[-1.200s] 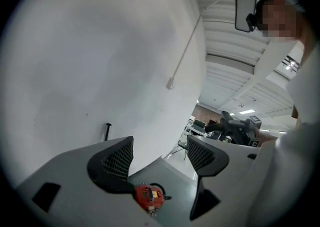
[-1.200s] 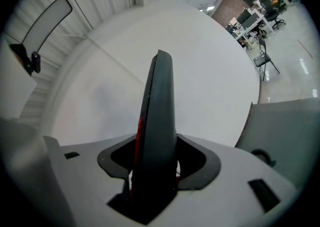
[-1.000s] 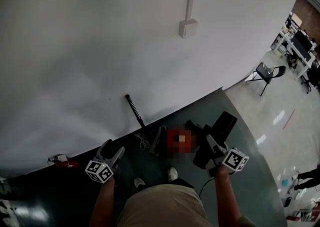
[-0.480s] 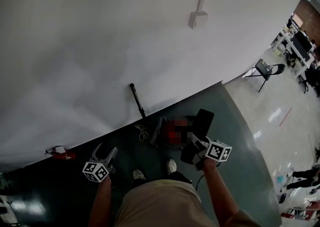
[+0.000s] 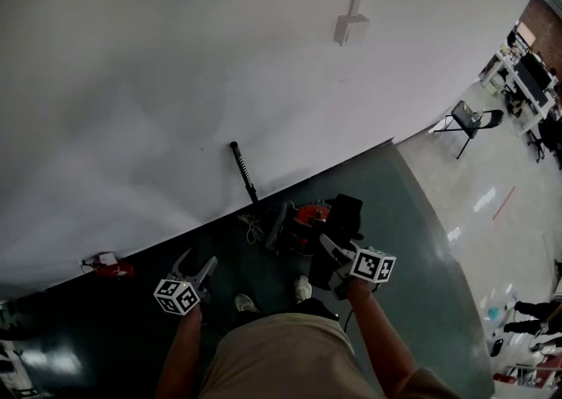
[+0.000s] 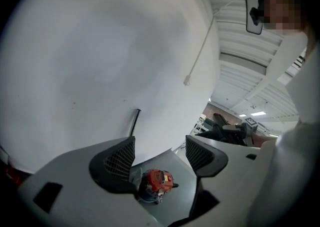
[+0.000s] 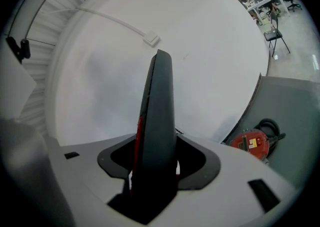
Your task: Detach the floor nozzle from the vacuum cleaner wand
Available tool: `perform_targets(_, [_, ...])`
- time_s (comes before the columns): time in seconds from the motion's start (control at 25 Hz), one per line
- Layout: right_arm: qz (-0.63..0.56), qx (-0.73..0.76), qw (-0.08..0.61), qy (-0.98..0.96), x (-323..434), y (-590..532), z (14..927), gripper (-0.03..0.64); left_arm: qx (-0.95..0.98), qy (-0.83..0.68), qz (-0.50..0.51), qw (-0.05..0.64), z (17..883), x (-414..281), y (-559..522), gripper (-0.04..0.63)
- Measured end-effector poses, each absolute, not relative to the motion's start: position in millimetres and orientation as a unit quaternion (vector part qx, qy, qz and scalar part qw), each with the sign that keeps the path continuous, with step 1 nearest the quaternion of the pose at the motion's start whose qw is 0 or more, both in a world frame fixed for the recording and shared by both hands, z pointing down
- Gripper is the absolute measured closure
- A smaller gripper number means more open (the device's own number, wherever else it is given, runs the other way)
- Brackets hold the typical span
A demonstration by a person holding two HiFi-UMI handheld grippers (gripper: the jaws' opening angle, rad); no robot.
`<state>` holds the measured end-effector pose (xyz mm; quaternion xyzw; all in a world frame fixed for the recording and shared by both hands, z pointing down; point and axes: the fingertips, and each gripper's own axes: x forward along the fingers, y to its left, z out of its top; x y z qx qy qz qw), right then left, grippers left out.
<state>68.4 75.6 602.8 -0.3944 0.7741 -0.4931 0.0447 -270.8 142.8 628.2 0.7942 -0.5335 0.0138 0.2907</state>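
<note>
Bare green floor (image 5: 239, 258) lies open between the left gripper (image 5: 198, 259) and the red vacuum body (image 5: 311, 216); the white wall (image 5: 176, 81) and 1 black rod (image 5: 243, 174) block behind.

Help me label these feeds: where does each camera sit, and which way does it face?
Head view: on the person's head, looking steeply down at the dark green floor and white wall; both forearms, the left gripper and the right gripper show.
Left gripper view: on the left gripper, looking along its empty fingers, apart though just closed slightly, at the round red vacuum cleaner body.
Right gripper view: on the right gripper, looking along fingers clamped on the flat black floor nozzle.
Shared: all three show that vacuum body.
</note>
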Motion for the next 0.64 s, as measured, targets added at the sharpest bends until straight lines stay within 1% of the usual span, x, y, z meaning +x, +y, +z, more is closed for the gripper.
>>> perform_targets(0.64, [-0.509, -0.384, 0.049, 0.769, 116, 57, 614, 0.391, 0.798, -0.526, 0.027, 0.294, 626, -212, 109, 0.267])
